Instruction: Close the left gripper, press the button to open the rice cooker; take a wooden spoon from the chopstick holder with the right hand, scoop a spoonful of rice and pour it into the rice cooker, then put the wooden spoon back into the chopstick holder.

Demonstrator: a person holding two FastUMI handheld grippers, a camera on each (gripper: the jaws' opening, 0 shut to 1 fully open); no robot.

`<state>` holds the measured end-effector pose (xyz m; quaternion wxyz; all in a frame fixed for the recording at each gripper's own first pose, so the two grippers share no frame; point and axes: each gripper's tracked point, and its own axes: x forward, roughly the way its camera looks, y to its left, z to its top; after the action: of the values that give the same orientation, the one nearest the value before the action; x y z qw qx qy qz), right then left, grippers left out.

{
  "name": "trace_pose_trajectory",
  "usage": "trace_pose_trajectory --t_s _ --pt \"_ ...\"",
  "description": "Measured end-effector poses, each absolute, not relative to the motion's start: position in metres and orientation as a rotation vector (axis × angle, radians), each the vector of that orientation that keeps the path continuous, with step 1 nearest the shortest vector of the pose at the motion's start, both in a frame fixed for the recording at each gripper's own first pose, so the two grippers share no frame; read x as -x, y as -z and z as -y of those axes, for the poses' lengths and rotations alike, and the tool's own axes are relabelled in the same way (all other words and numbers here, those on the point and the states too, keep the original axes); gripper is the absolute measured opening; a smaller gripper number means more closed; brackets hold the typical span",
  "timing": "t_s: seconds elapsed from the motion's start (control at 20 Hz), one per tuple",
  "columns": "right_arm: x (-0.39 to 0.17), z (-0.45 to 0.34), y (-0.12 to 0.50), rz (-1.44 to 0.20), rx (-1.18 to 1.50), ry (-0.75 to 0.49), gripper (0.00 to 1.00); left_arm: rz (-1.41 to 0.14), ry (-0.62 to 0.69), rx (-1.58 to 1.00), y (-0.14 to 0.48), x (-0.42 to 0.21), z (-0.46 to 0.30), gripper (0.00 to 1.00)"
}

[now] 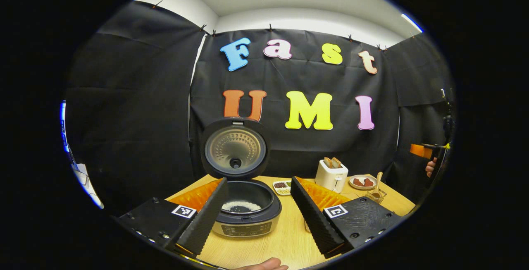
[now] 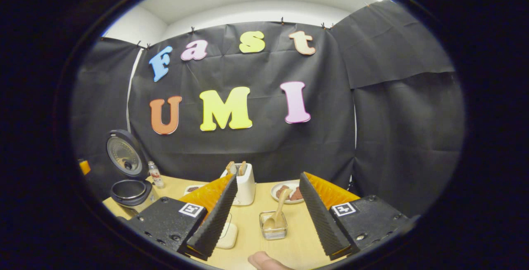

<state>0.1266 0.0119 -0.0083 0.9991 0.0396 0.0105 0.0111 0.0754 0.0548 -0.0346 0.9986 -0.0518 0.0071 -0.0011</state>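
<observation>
The rice cooker (image 1: 246,208) stood on the wooden table (image 1: 285,241) with its lid (image 1: 235,148) swung up and upright, and white rice lay in the bottom of the inner pot (image 1: 241,206). The left gripper (image 1: 258,212) hung in front of it with its fingers wide apart, holding nothing; the cooker showed in the gap, nearer the left finger. A small dish (image 1: 282,187) of dark bits sat just behind the cooker, a white toaster (image 1: 331,175) with two slices of toast stood further right, and beside that a plate (image 1: 362,181) with brown pieces.

In the right gripper view the right gripper (image 2: 264,214) was also spread open and empty. Between its fingers, on the table, sat the clear square chopstick holder (image 2: 273,224) with the wooden spoon (image 2: 279,212) leaning in it, handle tilted up toward the plate (image 2: 288,192). The toaster (image 2: 244,185) stood behind the left finger, and a pale flat object (image 2: 228,235) lay just beside that finger's tip. Far left were the open rice cooker (image 2: 130,179) and a small bottle (image 2: 155,175) next to it. A fingertip (image 2: 264,260) showed at the bottom edge
</observation>
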Motion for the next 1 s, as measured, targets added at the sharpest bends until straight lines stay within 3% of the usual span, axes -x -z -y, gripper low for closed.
trace_pose_trajectory --t_s 0.05,0.1,0.25,0.3,0.35,0.6,0.7,0.8,0.85,0.95,1.0 --pt "-0.118 -0.014 0.009 -0.022 -0.073 -0.023 0.97 -0.007 0.003 0.103 0.029 -0.078 -0.057 0.97" --pt "-0.110 -0.015 0.008 -0.025 -0.073 -0.026 0.93 0.005 0.002 0.098 0.020 -0.080 -0.061 0.97" --pt "-0.091 -0.018 0.009 -0.023 -0.064 -0.038 0.97 0.008 -0.026 0.076 0.005 -0.097 -0.080 0.97" --pt "-0.086 -0.018 0.008 -0.017 -0.055 -0.037 0.93 0.012 -0.023 0.069 -0.001 -0.103 -0.082 0.97" --pt "-0.080 -0.021 0.008 -0.010 -0.051 -0.039 1.00 0.011 -0.017 0.069 -0.007 -0.109 -0.086 0.97" --pt "-0.056 -0.044 0.009 0.020 -0.039 -0.092 0.93 0.026 -0.018 0.073 -0.035 -0.149 -0.107 0.97" --pt "-0.051 -0.053 0.011 0.025 -0.034 -0.115 0.97 0.011 -0.024 0.067 -0.040 -0.163 -0.111 0.97" --pt "-0.050 -0.059 0.011 0.034 -0.018 -0.124 0.93 0.015 -0.015 0.075 -0.052 -0.178 -0.111 0.97" --pt "-0.049 -0.065 0.013 0.037 -0.005 -0.139 0.97 0.017 -0.007 0.082 -0.058 -0.185 -0.111 0.97" --pt "-0.051 -0.074 0.018 0.029 0.000 -0.164 0.93 0.020 -0.005 0.102 -0.067 -0.203 -0.110 0.96" --pt "-0.052 -0.076 0.021 0.021 -0.006 -0.173 0.97 0.020 -0.010 0.113 -0.073 -0.211 -0.112 0.97"
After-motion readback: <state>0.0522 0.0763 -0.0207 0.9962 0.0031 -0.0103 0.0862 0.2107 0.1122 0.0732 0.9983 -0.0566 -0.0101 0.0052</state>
